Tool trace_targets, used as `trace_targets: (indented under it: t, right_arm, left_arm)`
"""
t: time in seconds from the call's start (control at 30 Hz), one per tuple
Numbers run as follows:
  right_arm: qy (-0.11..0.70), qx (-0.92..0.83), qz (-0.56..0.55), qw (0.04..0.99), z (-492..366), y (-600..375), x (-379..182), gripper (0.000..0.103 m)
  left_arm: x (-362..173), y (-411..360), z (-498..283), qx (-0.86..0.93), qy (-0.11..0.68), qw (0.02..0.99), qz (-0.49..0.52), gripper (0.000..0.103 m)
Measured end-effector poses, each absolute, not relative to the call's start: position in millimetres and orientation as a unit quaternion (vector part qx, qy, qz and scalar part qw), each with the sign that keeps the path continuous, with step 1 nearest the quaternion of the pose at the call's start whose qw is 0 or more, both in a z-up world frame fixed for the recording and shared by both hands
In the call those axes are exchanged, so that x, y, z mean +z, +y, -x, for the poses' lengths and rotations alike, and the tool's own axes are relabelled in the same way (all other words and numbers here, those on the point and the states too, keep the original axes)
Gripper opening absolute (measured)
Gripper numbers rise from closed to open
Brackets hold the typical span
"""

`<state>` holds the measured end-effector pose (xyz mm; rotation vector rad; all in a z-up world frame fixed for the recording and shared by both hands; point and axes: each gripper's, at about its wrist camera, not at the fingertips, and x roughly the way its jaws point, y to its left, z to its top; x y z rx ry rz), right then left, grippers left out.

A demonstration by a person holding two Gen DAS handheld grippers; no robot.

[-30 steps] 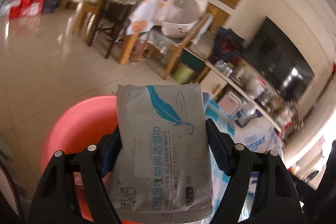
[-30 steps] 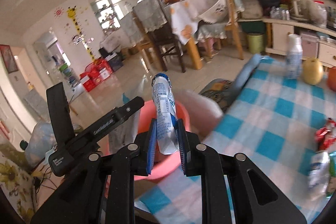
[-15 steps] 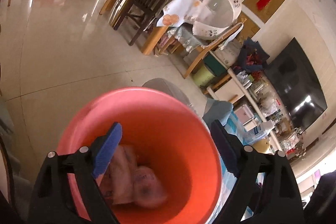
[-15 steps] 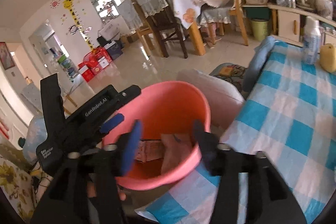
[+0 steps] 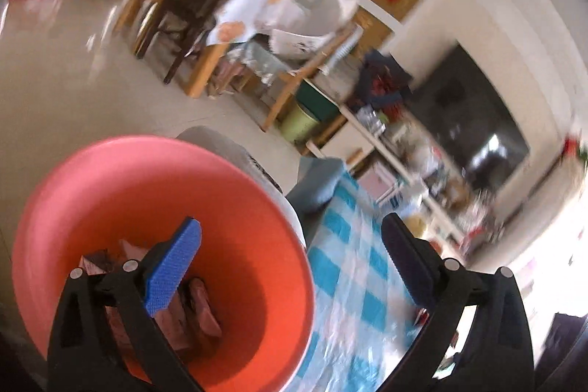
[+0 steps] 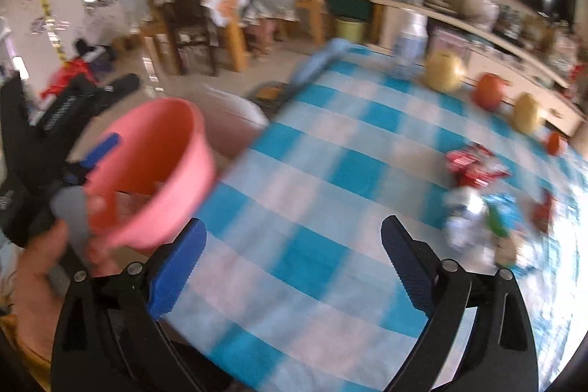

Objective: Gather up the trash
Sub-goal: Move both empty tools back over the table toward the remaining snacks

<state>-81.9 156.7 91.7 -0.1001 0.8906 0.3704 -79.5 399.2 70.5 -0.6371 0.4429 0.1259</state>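
Jaws of both the left gripper (image 5: 290,259) and right gripper (image 6: 292,263) are opening, nothing between them — drop into the pink bucket (image 5: 110,171) looks done; next, reach the wrappers (image 6: 474,168) at two o'clock on the tabletop (image 6: 312,208).

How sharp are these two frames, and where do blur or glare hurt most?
Left wrist: the room behind smears, window glare whitens the right edge, while the round pink plastic bucket reads fairly sharp. Right wrist: heavier motion blur; the crumpled wrappers on the blue-checked tablecloth are unreadable.

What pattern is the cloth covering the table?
The tablecloth is a blue-and-white check, clearest in the right wrist view.
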Motion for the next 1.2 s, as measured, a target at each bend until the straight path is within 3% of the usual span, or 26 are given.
trace_targets:
  t: [0.2,0.37,0.6,0.8,1.2]
  right_arm:
    - [0.457,0.13,-0.004,0.88,91,87,91,0.095]
    - [0.411,0.111,-0.048,0.903,114,25,99,0.095]
    - [0.347,0.072,-0.061,0.933,134,-44,107,0.095]
    - [0.302,0.044,-0.053,0.951,146,-87,107,0.098]
    - [0.291,0.006,-0.01,0.957,151,-125,92,0.098]
  left_arm:
    - [84,353,72,0.043,0.255,0.949,0.181,0.099]
    - [78,321,65,0.031,0.296,0.946,0.132,0.099]
    - [81,274,72,0.021,0.284,0.956,0.07,0.099]
    - [87,246,76,0.02,0.264,0.963,0.056,0.099]
    - [85,184,77,-0.017,0.268,0.962,0.043,0.099]
